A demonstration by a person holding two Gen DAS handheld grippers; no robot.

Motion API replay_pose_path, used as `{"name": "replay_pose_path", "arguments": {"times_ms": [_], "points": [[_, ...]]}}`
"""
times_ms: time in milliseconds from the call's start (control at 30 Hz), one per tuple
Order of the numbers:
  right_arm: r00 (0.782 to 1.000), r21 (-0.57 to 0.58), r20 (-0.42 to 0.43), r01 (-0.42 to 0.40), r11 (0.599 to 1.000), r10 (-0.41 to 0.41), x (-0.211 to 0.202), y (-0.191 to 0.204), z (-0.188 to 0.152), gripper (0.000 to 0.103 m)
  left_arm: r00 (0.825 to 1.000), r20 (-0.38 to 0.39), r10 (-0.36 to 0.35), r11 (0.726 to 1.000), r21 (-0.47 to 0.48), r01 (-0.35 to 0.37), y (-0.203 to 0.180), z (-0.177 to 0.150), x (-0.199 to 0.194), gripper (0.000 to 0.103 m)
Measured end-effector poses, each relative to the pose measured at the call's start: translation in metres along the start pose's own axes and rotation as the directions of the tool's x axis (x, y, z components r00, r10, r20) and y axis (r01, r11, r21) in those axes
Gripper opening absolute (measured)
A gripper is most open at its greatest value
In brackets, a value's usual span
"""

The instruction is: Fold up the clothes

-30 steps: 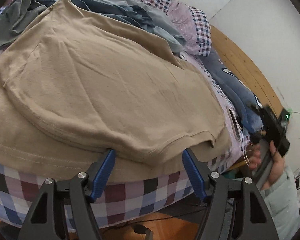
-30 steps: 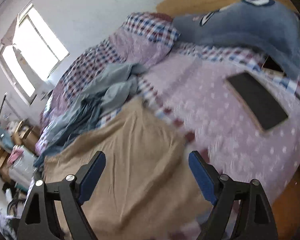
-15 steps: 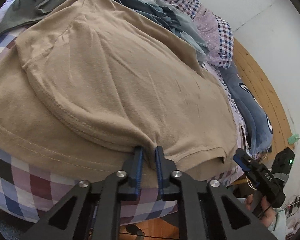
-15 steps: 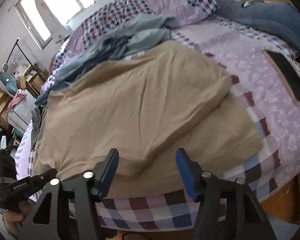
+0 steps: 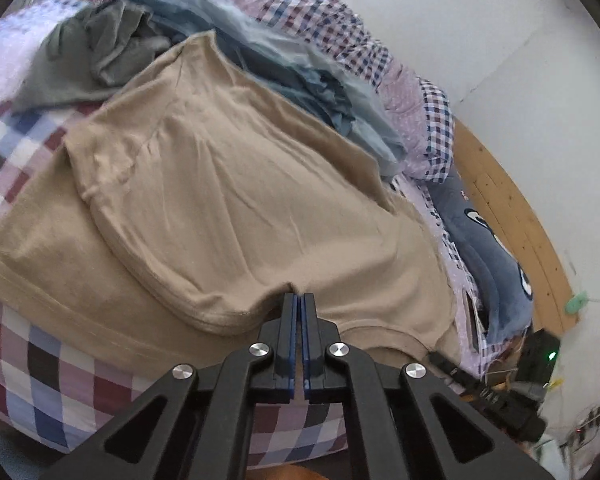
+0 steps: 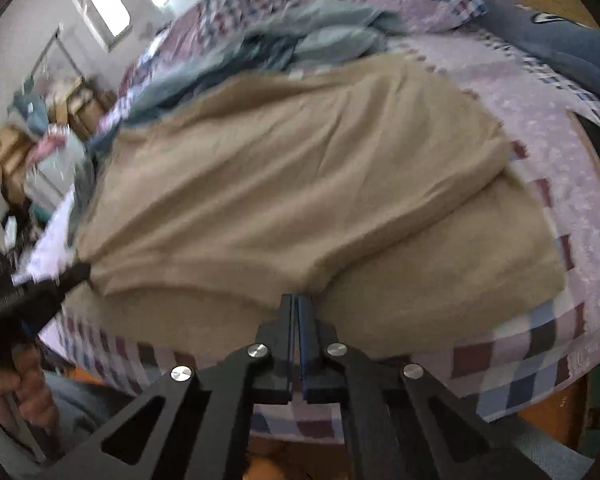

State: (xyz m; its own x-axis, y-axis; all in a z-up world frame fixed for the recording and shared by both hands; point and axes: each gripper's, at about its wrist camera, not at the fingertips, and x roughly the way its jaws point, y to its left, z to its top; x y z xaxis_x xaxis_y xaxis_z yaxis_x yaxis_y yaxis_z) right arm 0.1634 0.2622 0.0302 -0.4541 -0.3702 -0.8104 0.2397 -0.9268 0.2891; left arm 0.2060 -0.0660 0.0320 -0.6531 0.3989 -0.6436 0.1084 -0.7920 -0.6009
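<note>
The tan cotton T-shirt [image 5: 236, 208] lies spread on the bed's checked red, blue and white cover [image 5: 56, 392], one layer doubled over another, its hemmed edges running along the near side of the mattress just ahead of both tools. Its long axis runs from the near bed edge away toward the heap at the far side, slanting up and to the left in the left wrist view.

The left gripper [image 5: 299, 300] is pressed together on the folded edge of the upper layer, cloth puckering at its tips. The right gripper [image 6: 298, 300] is likewise pinched on the shirt's near edge, off toward the shirt's other corner. A second ago both stood wide apart short of the cloth; the left closed first, the right after swinging down over the bed.

Beyond the shirt, straight ahead of the left tool, is a pile of crumpled grey-blue garments [image 5: 292, 68] touching its far edge. To the right lies a dark blue plush pillow [image 5: 488, 240] against the curved wooden headboard [image 5: 512, 208]. A person's hand [image 6: 32, 392] grips a handle at the lower left of the right wrist view.
</note>
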Motion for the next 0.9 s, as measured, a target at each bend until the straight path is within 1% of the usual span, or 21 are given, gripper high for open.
{"name": "replay_pose_path", "arguments": {"times_ms": [100, 167, 200, 267, 300, 367, 400, 467, 500, 533, 667, 733, 800, 900], "points": [[0.999, 0.007, 0.029, 0.020, 1.000, -0.020, -0.005, -0.004, 0.001, 0.002, 0.998, -0.056, 0.030, 1.000, 0.006, -0.030, 0.000, -0.005, 0.013, 0.000], [0.997, 0.066, 0.072, 0.024, 0.998, -0.029, -0.015, -0.018, 0.005, 0.005, 0.997, -0.075, 0.037, 0.999, 0.010, -0.036, -0.002, -0.006, 0.016, 0.001], [0.995, 0.099, 0.094, 0.025, 0.995, -0.035, -0.020, -0.026, 0.007, 0.009, 0.996, -0.078, 0.040, 0.999, 0.009, -0.040, -0.003, -0.006, 0.016, 0.001], [0.991, 0.195, 0.127, 0.027, 0.980, -0.052, -0.028, -0.050, 0.012, 0.041, 0.996, -0.082, 0.042, 0.999, 0.000, -0.043, -0.003, -0.007, 0.017, 0.004], [0.988, 0.244, 0.143, 0.015, 0.970, -0.051, -0.031, -0.062, 0.014, 0.043, 0.995, -0.086, 0.044, 0.999, -0.004, -0.045, -0.001, -0.007, 0.017, 0.007], [0.983, 0.334, 0.177, -0.015, 0.942, -0.047, -0.039, -0.088, 0.021, 0.043, 0.996, -0.083, 0.040, 0.999, -0.015, -0.041, 0.001, -0.006, 0.015, 0.018], [0.980, 0.376, 0.195, -0.028, 0.926, -0.050, -0.044, -0.101, 0.025, 0.043, 0.996, -0.079, 0.033, 0.999, -0.020, -0.034, 0.002, -0.005, 0.014, 0.021], [0.971, 0.443, 0.223, -0.019, 0.896, -0.090, -0.056, -0.125, 0.028, 0.044, 0.997, -0.070, 0.011, 1.000, -0.015, -0.012, 0.000, -0.005, 0.013, 0.036], [0.973, 0.426, 0.206, 0.005, 0.905, -0.102, -0.054, -0.128, 0.033, 0.044, 0.997, -0.071, 0.000, 1.000, -0.010, 0.000, 0.000, -0.006, 0.013, 0.041], [0.978, 0.391, 0.178, 0.034, 0.920, -0.112, -0.049, -0.127, 0.039, 0.044, 0.997, -0.076, -0.010, 1.000, -0.006, 0.010, -0.001, -0.006, 0.014, 0.048], [0.984, 0.237, 0.072, 0.141, 0.961, -0.162, -0.031, -0.124, 0.062, 0.043, 0.996, -0.085, 0.004, 1.000, 0.013, -0.003, -0.006, -0.008, 0.018, 0.050], [0.974, 0.106, 0.033, 0.218, 0.970, -0.222, -0.017, -0.112, 0.068, 0.043, 0.996, -0.087, 0.002, 1.000, 0.001, -0.002, -0.007, -0.007, 0.020, 0.050], [0.963, -0.003, 0.040, 0.268, 0.963, -0.268, -0.011, -0.104, 0.066, 0.043, 0.996, -0.089, 0.003, 1.000, -0.009, -0.003, -0.007, -0.006, 0.022, 0.050], [0.958, -0.067, 0.072, 0.284, 0.957, -0.279, -0.006, -0.103, 0.067, 0.043, 0.995, -0.101, 0.017, 1.000, 0.002, -0.016, -0.007, -0.008, 0.024, 0.050]]}}
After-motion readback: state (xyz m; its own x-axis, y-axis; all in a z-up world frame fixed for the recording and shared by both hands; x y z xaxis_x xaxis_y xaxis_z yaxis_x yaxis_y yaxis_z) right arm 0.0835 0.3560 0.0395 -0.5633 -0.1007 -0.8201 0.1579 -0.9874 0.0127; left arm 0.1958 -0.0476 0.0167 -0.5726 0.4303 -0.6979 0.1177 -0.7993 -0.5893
